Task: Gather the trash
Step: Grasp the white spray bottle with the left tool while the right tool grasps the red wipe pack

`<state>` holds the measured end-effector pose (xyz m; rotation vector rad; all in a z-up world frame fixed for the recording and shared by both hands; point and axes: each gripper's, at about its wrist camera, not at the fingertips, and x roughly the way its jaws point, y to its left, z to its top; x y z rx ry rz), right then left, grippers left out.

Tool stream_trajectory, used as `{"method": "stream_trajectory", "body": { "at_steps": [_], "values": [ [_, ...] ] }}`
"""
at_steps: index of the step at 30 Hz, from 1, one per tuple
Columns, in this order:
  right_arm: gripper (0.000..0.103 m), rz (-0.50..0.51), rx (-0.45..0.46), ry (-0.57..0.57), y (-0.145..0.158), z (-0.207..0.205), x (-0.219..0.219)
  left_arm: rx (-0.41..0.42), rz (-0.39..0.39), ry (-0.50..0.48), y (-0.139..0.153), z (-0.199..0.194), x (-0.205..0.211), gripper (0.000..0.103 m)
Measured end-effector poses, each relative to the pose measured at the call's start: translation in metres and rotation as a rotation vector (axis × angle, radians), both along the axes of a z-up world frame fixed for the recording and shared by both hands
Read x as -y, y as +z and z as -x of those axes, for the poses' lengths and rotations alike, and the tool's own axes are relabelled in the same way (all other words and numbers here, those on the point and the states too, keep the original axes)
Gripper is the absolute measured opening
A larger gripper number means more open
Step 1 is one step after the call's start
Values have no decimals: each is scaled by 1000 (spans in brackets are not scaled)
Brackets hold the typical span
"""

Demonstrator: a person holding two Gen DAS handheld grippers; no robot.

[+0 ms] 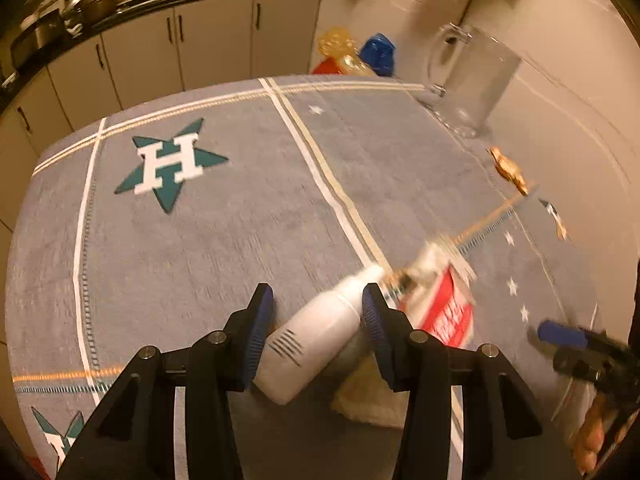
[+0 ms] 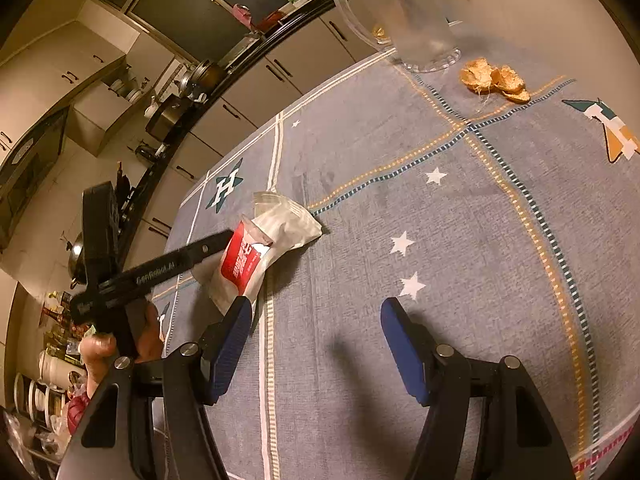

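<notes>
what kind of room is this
Most likely a home kitchen. A dark counter runs over pale cabinets, with pots standing on it, and a table under a grey cloth holds a clear pitcher and food scraps.

"H" on tablecloth star (image 1: 170, 164); "GenRobot.AI" on left gripper (image 2: 208, 250)

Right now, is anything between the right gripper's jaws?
No: the right gripper stands open over bare tablecloth, beside the red-and-white wrapper.
</notes>
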<state>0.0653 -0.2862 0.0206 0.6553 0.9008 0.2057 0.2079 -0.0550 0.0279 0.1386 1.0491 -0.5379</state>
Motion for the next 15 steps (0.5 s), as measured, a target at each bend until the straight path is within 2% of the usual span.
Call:
{"method": "stream_trajectory", "body": {
  "at_steps": [6, 8, 9, 10, 15],
  "values": [
    [72, -2, 4, -6, 0, 6, 2, 7, -58, -6, -5, 19, -2, 45],
    [72, 1, 6, -7, 0, 7, 2, 10, -66, 23, -7, 19, -2, 42],
    [72, 3, 7, -8, 0, 9, 2, 16, -68, 32, -8, 20, -2, 35],
    [72, 7, 6, -9, 0, 9, 2, 24, -70, 42, -8, 22, -1, 33],
    [75, 15, -5, -9, -1, 10, 0, 82, -74, 151, -8, 36, -6, 31]
  ]
}}
